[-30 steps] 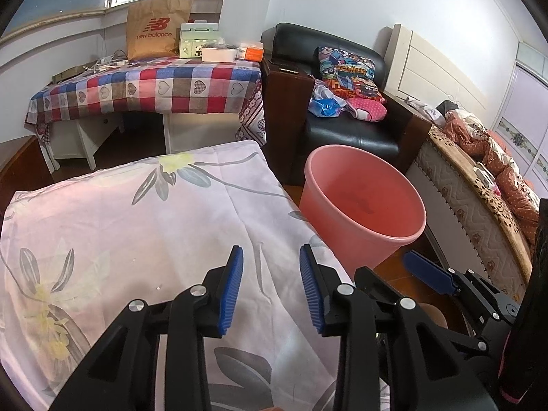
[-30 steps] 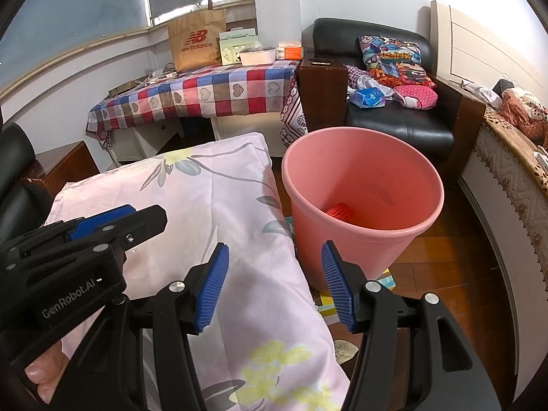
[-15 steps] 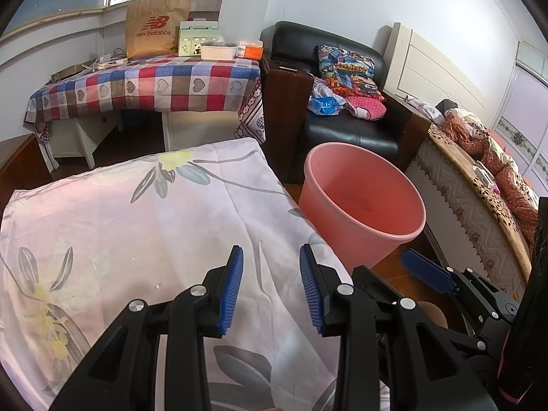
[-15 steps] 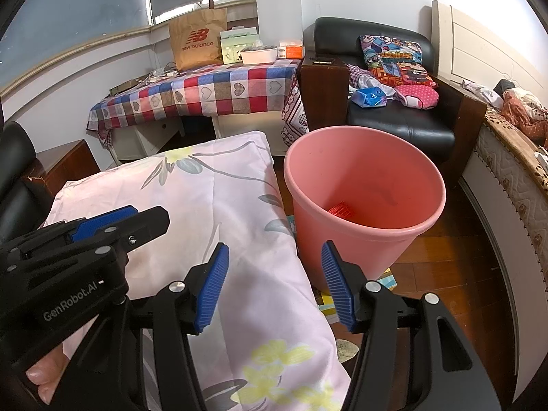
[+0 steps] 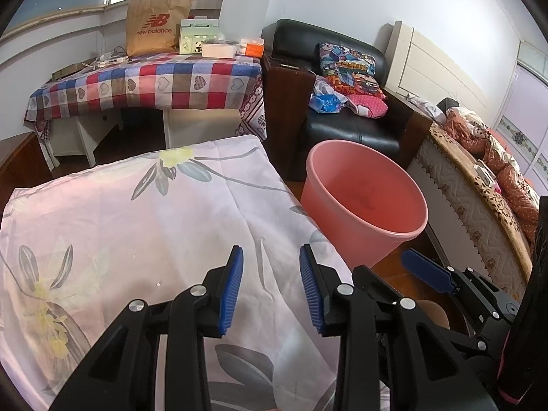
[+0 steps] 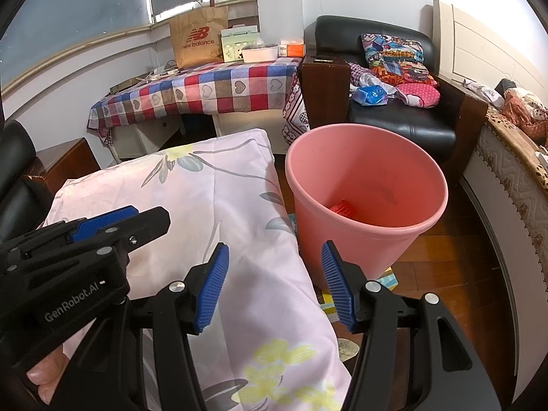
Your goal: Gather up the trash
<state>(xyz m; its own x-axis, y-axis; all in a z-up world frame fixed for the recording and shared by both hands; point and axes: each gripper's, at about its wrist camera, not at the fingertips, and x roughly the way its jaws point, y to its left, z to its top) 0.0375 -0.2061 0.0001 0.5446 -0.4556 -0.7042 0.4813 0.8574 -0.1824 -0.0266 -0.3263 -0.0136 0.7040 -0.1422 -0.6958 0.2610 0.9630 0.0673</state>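
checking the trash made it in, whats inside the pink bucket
In the right wrist view, the pink bucket holds one red packet lying near the bottom by the left wall. The near wall hides the rest of the floor. In the left wrist view only bare inner wall shows.

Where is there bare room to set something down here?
The floral cloth is bare from the left tongs to its far edge, beside the pink bin. The checked table is crowded along its back; the armchair seat carries clothes.
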